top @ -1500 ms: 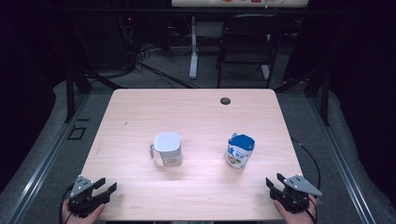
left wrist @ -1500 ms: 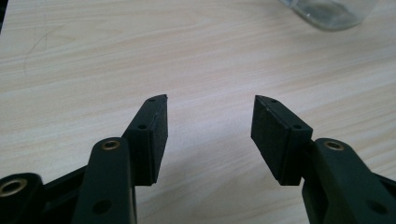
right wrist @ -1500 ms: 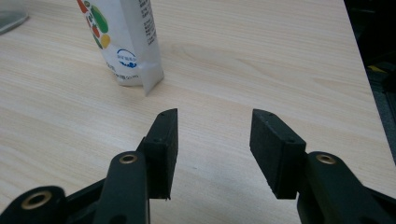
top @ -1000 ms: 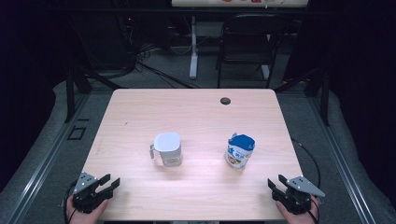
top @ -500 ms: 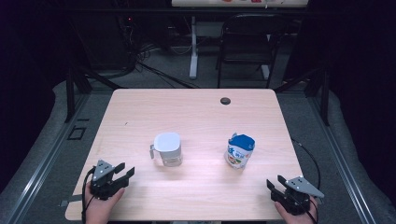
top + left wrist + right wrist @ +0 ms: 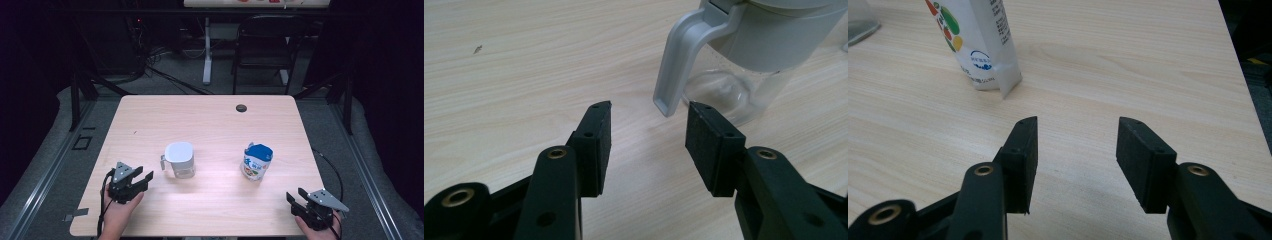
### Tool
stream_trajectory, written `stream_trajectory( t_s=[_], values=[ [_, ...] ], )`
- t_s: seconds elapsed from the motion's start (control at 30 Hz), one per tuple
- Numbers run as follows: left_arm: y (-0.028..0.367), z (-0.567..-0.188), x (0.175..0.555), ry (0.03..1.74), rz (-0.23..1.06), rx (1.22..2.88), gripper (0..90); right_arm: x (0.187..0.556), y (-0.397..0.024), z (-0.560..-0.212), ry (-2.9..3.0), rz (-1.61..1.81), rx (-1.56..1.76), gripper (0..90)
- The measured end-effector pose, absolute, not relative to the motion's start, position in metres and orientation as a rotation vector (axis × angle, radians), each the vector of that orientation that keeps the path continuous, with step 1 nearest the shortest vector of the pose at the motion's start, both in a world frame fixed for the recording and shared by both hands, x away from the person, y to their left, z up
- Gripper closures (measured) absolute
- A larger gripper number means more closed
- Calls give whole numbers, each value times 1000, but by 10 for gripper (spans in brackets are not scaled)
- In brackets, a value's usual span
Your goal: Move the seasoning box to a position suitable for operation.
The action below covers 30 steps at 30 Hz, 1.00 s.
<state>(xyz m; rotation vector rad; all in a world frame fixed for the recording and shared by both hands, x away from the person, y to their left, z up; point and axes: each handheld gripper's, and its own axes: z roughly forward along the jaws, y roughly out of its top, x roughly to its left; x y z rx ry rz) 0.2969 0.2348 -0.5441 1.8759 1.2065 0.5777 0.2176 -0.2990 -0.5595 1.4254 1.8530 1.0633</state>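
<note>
A clear jug with a pale grey lid [image 6: 179, 159] stands left of the table's middle, its handle [image 6: 676, 60] facing my left gripper [image 6: 142, 177]. That gripper is open, its tips just short of the handle, nothing between them [image 6: 649, 114]. A white carton with a blue top [image 6: 257, 161] stands to the right of the jug. My right gripper [image 6: 296, 197] sits near the front right corner, open and empty, with the carton [image 6: 979, 40] ahead and to its left [image 6: 1077, 125].
The wooden table [image 6: 210, 120] has a dark round grommet hole [image 6: 241, 108] near its far edge. A black chair [image 6: 265, 45] and a desk leg stand beyond the table. Bare wood lies between the jug and the carton.
My left gripper has moved from the front left corner forward and rightwards up to the jug's handle. The right gripper has stayed where it was.
</note>
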Motion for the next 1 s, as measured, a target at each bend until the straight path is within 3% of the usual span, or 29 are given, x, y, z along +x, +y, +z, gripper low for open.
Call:
stream_trajectory(
  t_s=[1.0],
  values=[
    [196,-544,327,1216,610,1900,563,218,-304,-560,1842,1098,1452,512]
  ],
)
